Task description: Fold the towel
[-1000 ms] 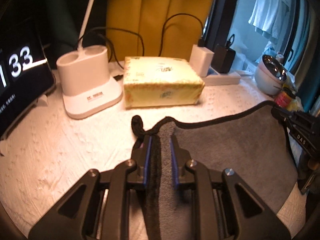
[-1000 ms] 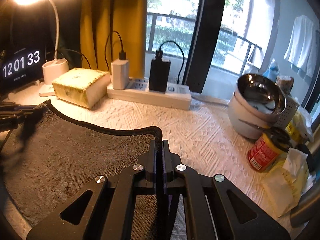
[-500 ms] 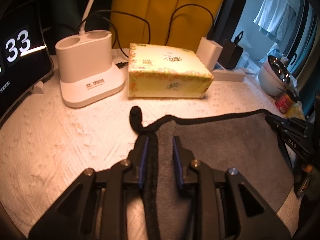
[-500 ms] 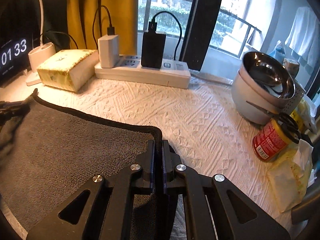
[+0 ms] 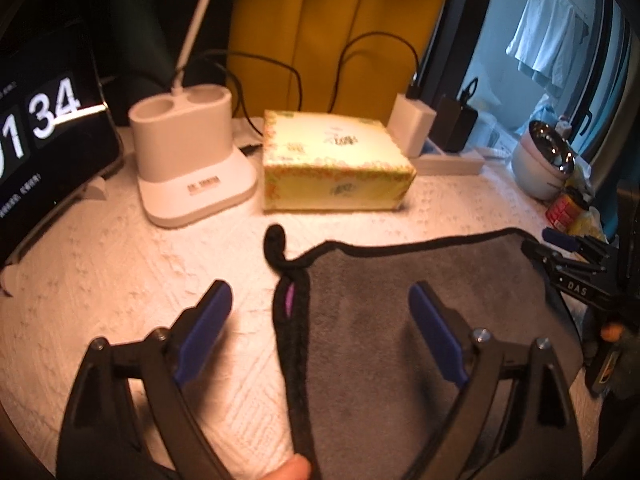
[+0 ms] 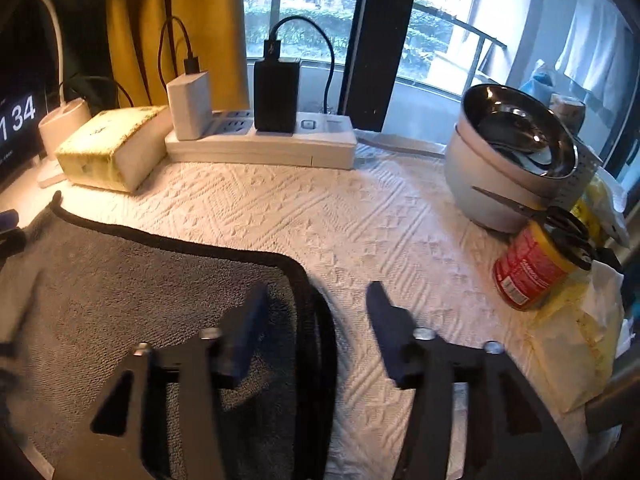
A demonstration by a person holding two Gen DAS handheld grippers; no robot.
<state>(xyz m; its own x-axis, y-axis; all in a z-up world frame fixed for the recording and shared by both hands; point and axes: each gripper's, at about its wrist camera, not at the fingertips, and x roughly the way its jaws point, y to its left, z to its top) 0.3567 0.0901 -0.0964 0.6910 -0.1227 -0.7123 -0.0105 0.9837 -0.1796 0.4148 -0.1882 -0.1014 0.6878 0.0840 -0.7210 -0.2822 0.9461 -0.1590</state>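
Observation:
A grey towel with a black hem (image 5: 400,320) lies folded on the white textured cloth; it also shows in the right wrist view (image 6: 132,280). My left gripper (image 5: 320,300) is open, its blue-padded fingers (image 5: 208,320) standing either side of the towel's left edge without touching it. My right gripper (image 6: 316,312) is open over the towel's right front corner, the black hem between its fingers (image 6: 248,320). The right gripper also appears at the right edge of the left wrist view (image 5: 568,264).
A yellow tissue box (image 5: 332,168), a white lamp base (image 5: 188,164) and a clock screen (image 5: 40,136) stand at the back left. A power strip with chargers (image 6: 260,140), a steel bowl in a white pot (image 6: 516,156) and a red can (image 6: 532,268) stand at the right.
Both grippers have opened and let go of the towel's edges. The towel now lies flat on the cloth. The clock has turned from 33 to 34.

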